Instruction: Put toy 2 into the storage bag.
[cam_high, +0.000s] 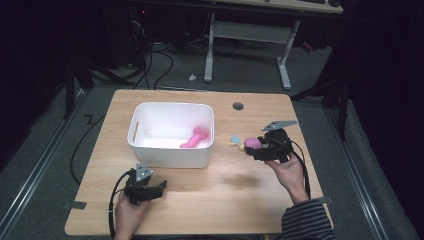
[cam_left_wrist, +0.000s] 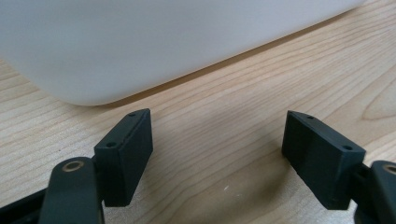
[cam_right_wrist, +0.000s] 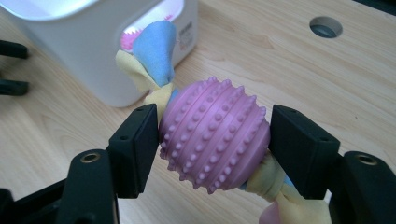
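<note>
In the high view a wooden surface (cam_high: 200, 200) carries a white tub (cam_high: 171, 134) at the centre left of the frame, and a pink bone-shaped toy (cam_high: 195, 138) lies inside it toward its right wall. The right claw (cam_high: 255, 146) sits at the centre right of that frame, held in a hand above a striped sleeve (cam_high: 307, 220), just off the tub's right side, with something pink and yellow at its tip that is too small there to make out. The right gripper view makes it plain: the jaws are closed on a purple knobbly ball (cam_right_wrist: 215, 134), touching it on both sides, with yellow and blue cloth strips (cam_right_wrist: 152, 51) knotted through it and sticking out toward the tub (cam_right_wrist: 93, 56) in the upper left of that frame. That view also catches the round hole (cam_right_wrist: 326, 26) in the surface at the upper right. The left claw (cam_high: 150, 189) is at the lower left of the high view, low over the wood near the tub's front wall. The left gripper view shows its jaws spread wide with only bare wood (cam_left_wrist: 224, 154) between them and the tub's rounded lower edge (cam_left_wrist: 140, 51) across the top of the frame.
</note>
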